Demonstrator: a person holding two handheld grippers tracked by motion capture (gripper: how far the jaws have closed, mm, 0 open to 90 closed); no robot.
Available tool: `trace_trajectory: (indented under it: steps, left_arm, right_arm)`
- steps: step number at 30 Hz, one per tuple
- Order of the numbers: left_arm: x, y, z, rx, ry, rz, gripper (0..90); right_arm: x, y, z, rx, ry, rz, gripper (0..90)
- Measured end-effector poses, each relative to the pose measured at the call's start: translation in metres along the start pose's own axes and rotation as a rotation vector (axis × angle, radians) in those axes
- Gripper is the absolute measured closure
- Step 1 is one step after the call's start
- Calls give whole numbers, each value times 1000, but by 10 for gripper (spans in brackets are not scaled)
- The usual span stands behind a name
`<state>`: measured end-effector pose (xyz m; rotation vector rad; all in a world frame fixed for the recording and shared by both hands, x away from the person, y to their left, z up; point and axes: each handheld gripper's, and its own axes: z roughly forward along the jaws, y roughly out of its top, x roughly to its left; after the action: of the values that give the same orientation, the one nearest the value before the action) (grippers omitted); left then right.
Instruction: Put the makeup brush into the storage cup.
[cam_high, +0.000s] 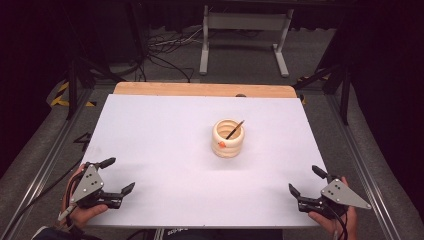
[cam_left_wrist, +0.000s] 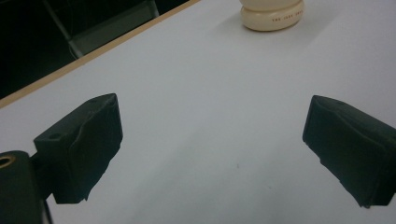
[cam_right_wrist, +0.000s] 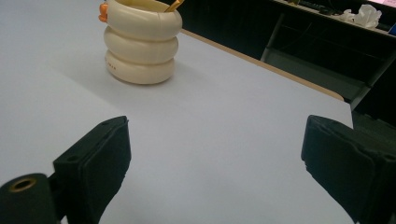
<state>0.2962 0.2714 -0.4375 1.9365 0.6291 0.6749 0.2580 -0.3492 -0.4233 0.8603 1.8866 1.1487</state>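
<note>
A cream ribbed holder of three stacked rings stands upright near the middle of the white table top, with a thin dark stick leaning inside it and a small orange piece on its side. The holder is at the upper left of the right gripper view, and its base is at the top of the left gripper view. My left gripper rests at the near left corner, open and empty. My right gripper rests at the near right corner, open and empty. Both are far from the holder.
A wooden strip runs along the table's far edge. Beyond it stands a grey metal frame with cables on the floor. Metal rails flank the table on both sides.
</note>
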Motion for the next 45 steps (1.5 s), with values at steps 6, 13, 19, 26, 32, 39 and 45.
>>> trace_trajectory:
  steps: [6,13,19,26,32,39,45]
  left_arm:
    - [4,-12,-5,-10,1,-63,55]
    - [3,-16,-9,-45,13,-95,55]
    - [0,-14,-10,-54,14,-81,56]
    - [-1,-13,-12,-66,18,-78,58]
    - [-6,-10,-11,-59,11,-56,57]
    - [-7,-10,-11,-63,17,-52,58]
    - [-8,-10,-12,-55,18,-50,60]
  right_arm:
    - [1,-1,1,5,6,0,87]
    - [1,-2,2,12,11,-8,87]
    - [0,-3,0,8,6,-4,87]
    - [3,-3,0,18,5,-18,87]
    - [4,-2,-1,24,-3,-22,87]
    - [5,-2,1,22,3,-25,87]
    - [6,0,2,22,7,-25,87]
